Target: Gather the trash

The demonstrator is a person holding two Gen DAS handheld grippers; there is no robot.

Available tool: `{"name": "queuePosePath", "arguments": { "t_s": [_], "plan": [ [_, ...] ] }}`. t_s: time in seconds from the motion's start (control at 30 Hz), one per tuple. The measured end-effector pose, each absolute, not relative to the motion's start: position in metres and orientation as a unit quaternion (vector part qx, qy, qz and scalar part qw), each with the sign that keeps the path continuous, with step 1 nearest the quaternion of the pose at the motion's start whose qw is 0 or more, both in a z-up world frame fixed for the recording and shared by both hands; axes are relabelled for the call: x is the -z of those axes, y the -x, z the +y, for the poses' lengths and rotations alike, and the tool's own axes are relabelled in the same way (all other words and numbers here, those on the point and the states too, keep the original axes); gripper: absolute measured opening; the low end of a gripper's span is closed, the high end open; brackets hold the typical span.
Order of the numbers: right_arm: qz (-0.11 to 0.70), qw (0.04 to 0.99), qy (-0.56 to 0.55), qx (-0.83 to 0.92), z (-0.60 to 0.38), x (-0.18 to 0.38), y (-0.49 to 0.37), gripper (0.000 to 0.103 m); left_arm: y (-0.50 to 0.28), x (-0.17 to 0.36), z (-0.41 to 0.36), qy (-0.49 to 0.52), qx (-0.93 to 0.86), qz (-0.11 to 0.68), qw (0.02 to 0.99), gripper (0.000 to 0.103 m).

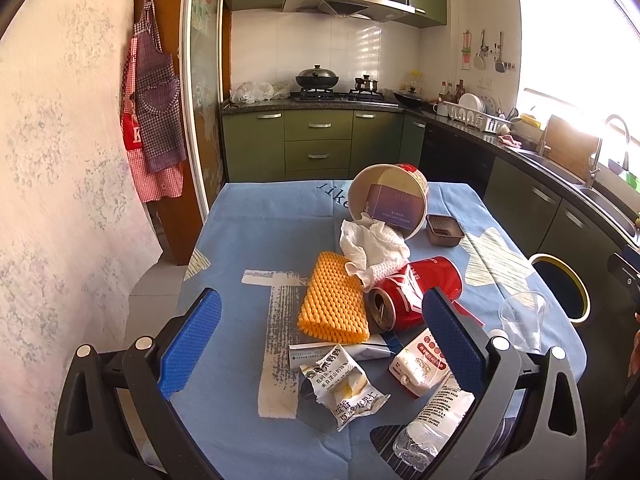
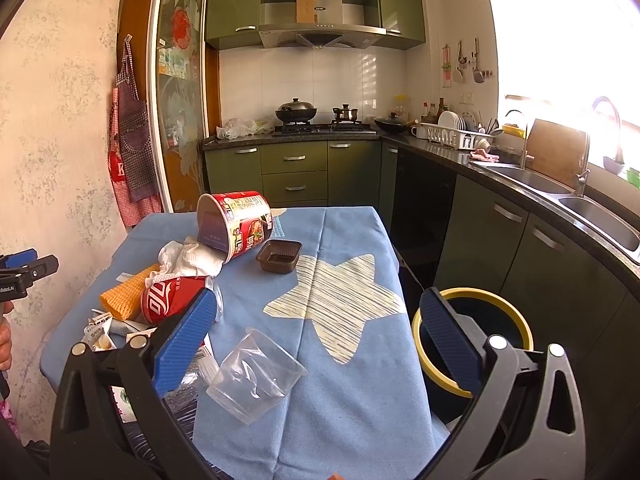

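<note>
Left claw: jaws spread wide, empty, held level above the near edge of the counter, which wears a blue cloth. Between its fingers lie a snack wrapper, a white packet and a crushed bottle.

Just beyond: yellow foam net flat on the cloth, touching a red can lying on its side. A crumpled tissue spills from a tipped noodle cup. A brown tray sits beside the cup.

Right claw: jaws spread wide, empty, hovering over the counter's right part. A clear plastic cup lies on its side between the fingers. A yellow-rimmed bin stands on the floor beside the counter, behind the right finger.
</note>
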State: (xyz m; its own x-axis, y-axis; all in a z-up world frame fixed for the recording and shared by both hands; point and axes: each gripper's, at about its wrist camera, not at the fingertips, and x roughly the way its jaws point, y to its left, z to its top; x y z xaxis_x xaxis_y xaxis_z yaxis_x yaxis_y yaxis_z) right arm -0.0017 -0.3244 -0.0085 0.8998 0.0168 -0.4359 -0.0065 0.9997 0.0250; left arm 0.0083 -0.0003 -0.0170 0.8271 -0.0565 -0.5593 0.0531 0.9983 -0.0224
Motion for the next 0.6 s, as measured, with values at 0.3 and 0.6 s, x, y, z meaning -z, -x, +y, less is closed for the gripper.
{"name": "queuePosePath", "arguments": {
  "t_s": [0.3,0.6],
  "plan": [
    [0.227,0.974,-0.013,-0.006,-0.3273,0.0093,0.0010,0.097,-0.0104,0.0209,-0.0012,0.002,0.032,0.298,0.954,0.099],
    [0.229,0.973,-0.012,-0.004,-0.3269,0.0101,0.0000,0.097,-0.0119,0.0238,-0.0018,0.001,0.034,0.302,0.953,0.099]
  ]
}}
